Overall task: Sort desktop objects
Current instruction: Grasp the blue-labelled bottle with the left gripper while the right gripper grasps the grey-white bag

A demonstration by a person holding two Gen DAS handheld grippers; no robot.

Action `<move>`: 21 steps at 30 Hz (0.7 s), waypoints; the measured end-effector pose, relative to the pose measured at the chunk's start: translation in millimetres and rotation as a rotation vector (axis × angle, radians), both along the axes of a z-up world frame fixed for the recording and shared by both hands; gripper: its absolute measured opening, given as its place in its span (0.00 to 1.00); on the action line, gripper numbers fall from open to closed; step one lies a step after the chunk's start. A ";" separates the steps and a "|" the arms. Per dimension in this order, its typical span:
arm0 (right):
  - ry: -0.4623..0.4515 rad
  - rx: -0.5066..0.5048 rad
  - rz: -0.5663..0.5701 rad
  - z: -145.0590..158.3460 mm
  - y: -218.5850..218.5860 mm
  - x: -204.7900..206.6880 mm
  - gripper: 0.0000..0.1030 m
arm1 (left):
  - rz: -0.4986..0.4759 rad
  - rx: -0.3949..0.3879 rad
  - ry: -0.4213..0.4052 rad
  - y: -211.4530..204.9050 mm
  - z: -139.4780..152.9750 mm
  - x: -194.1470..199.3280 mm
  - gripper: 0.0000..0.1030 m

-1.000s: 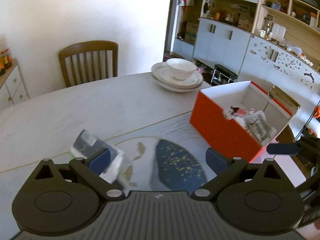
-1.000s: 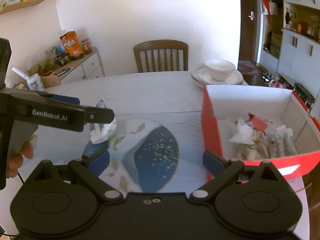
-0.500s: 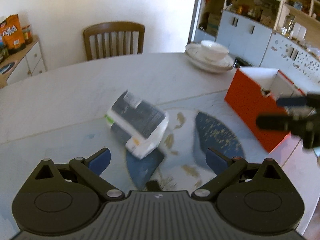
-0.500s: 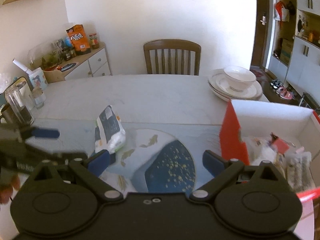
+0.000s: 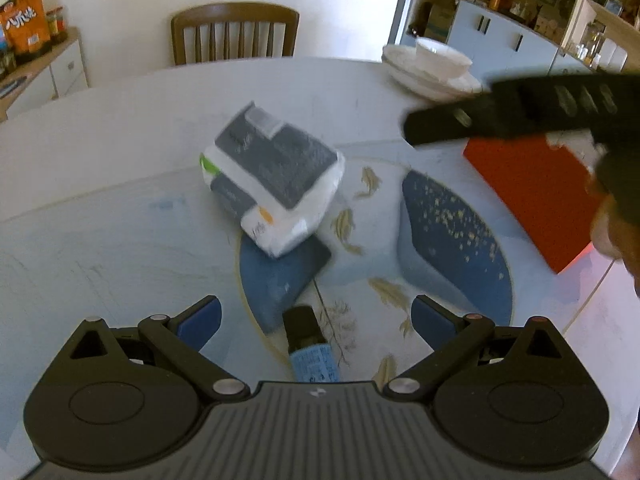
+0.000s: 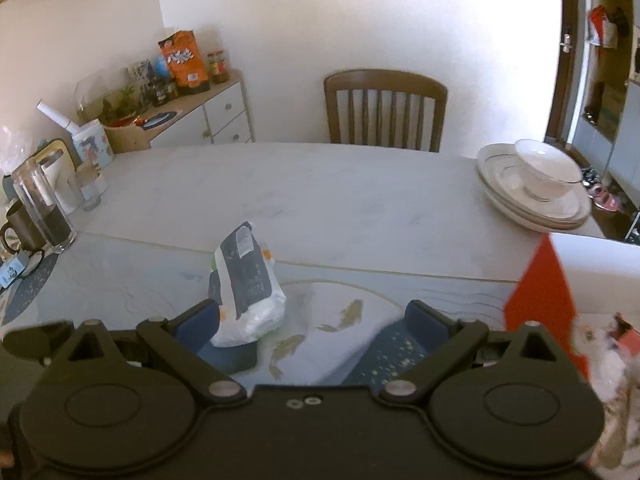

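A white and dark grey tissue pack (image 5: 272, 178) lies on the table mat, ahead of my open left gripper (image 5: 316, 318); nothing is between its fingers. A small dark bottle with a blue label (image 5: 308, 342) lies just under that gripper. The same tissue pack (image 6: 246, 286) shows in the right wrist view, by the left finger of my open, empty right gripper (image 6: 312, 320). The red box (image 5: 536, 196) stands at the right, its red corner (image 6: 540, 292) and some packets inside (image 6: 608, 340) visible. The other gripper's black body (image 5: 540, 108) crosses the upper right of the left wrist view.
A stack of white plates with a bowl (image 6: 540, 184) sits at the table's far right. A wooden chair (image 6: 384, 110) stands behind the table. Glass jars and a mug (image 6: 36, 208) stand at the left edge, beside a sideboard (image 6: 192, 116) with jars and snack bags.
Both grippers have swung left, away from the red box toward the tissue pack, which now sits nearer the centre of both views. The small bottle has come into the left wrist view.
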State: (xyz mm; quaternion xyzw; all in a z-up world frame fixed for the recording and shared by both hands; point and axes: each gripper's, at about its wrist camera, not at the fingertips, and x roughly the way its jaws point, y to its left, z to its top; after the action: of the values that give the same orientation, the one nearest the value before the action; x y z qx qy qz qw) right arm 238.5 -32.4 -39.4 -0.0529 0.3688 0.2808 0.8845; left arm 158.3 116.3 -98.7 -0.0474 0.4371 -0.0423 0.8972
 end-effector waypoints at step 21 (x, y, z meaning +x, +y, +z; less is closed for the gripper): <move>0.123 -0.045 0.141 -61.5 80.3 55.4 0.95 | 0.011 0.014 0.036 -0.7 -20.6 -4.1 0.83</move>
State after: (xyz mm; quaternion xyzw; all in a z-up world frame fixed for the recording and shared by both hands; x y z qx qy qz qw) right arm 293.9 47.8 -100.9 -0.0814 0.4240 0.3368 0.8368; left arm 154.3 115.6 -119.4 -0.0444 0.4530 -0.0336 0.8898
